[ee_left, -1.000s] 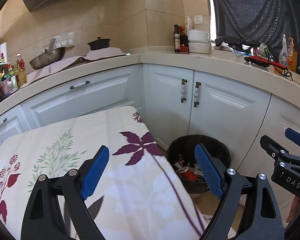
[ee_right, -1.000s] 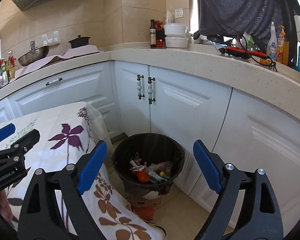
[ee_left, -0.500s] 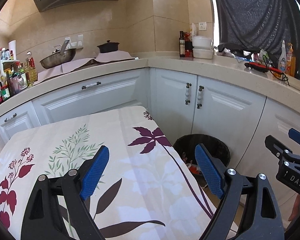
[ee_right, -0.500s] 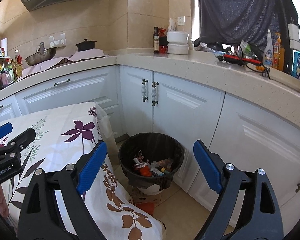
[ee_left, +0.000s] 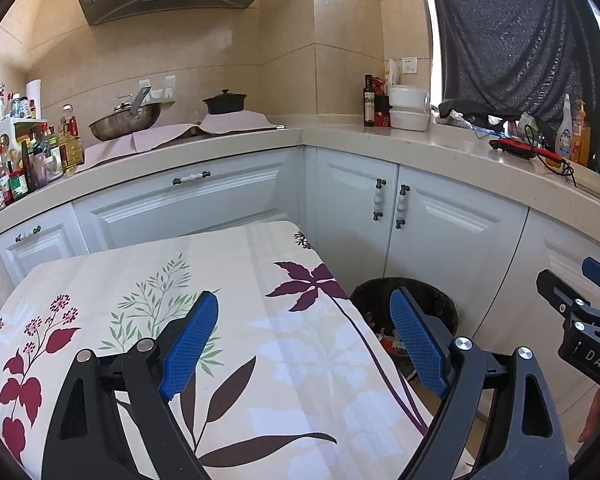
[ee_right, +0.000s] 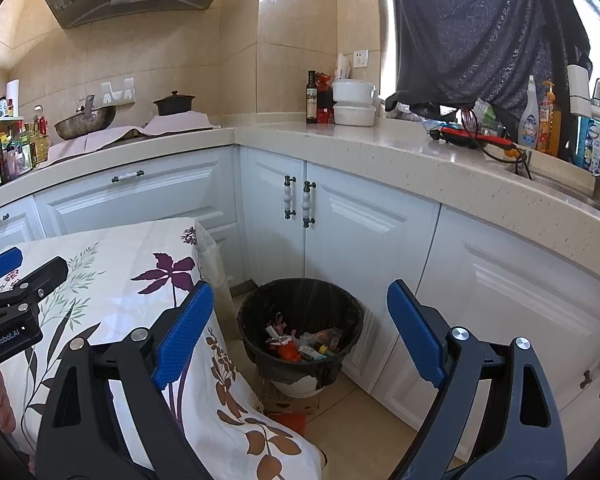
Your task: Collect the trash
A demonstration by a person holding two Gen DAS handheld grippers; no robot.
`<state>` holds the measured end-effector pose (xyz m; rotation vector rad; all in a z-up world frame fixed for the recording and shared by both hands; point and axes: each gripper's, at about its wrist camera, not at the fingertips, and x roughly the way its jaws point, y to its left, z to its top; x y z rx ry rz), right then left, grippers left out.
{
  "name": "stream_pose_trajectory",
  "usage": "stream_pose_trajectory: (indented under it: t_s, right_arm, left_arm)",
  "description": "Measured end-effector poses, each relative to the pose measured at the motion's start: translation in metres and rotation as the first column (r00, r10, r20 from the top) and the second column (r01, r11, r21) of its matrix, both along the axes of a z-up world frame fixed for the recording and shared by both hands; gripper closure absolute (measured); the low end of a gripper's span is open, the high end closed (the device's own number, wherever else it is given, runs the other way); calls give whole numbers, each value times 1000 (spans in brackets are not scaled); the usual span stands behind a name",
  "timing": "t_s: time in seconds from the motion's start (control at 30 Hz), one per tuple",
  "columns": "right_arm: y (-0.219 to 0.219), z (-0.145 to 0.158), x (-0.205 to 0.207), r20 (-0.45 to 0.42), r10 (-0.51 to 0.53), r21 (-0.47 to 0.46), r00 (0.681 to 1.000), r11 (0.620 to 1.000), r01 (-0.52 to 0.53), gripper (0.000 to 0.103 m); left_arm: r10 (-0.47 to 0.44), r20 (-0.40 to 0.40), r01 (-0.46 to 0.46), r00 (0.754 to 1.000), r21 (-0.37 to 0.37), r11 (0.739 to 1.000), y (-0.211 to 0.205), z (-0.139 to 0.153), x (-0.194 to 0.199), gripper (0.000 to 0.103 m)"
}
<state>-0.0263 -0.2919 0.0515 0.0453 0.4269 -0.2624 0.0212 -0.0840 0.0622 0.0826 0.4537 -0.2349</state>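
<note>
A black-lined trash bin [ee_right: 342, 320] stands on the floor in the cabinet corner, holding several wrappers and scraps [ee_right: 300, 344]. In the left wrist view the bin [ee_left: 440, 300] shows only partly, past the table's right edge. My right gripper [ee_right: 300, 328] hangs open above and in front of the bin, nothing between its blue pads. My left gripper [ee_left: 304, 336] is open too, over the flowered tablecloth [ee_left: 140, 280], and holds nothing. Each gripper shows at the edge of the other's view: the right gripper [ee_left: 588, 312] and the left gripper [ee_right: 16, 280].
White cabinets [ee_right: 364, 232] run under an L-shaped counter [ee_right: 380, 148]. On the counter stand a wok [ee_right: 84, 122], a black pot [ee_right: 174, 104], bottles [ee_right: 311, 98], white containers [ee_right: 354, 102] and cleaning sprays [ee_right: 530, 120]. An orange scrap [ee_right: 290, 420] lies on the floor below the bin.
Both grippers have drawn back and risen a little from the bin, which now looks smaller and farther. More of the tablecloth and counter is in view. Both jaws stayed open.
</note>
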Motion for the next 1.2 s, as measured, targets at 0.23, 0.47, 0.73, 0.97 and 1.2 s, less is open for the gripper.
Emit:
stream_pose_trajectory:
  t_s: [0.23,0.47,0.73,0.97,1.2]
  right_arm:
    - [2,-1,0,-2,5,-2,1000,1000,-5,16]
    - [3,-1,0,-3,1,-4,1000,1000,-1,16]
    - [2,-1,0,-3,-1,-5,1000,1000,1,16]
    - [0,-1,1,-5,-1,-4,1000,1000,1,16]
    - [-2,-1,1,-4,0,-6,1000,1000,0,16]
  left_arm:
    - [4,-1,-4,1000,-2,1000,3,1,-1,18]
    - [6,-1,-6,1000,-4,1000,4,1,-1,18]
    - [6,-5,-6,1000,-5,1000,4,1,-2,18]
    - [11,-10,-11,1000,-5,1000,4,0,-1,18]
    - [12,-9,-12,1000,-6,1000,4,1,-1,18]
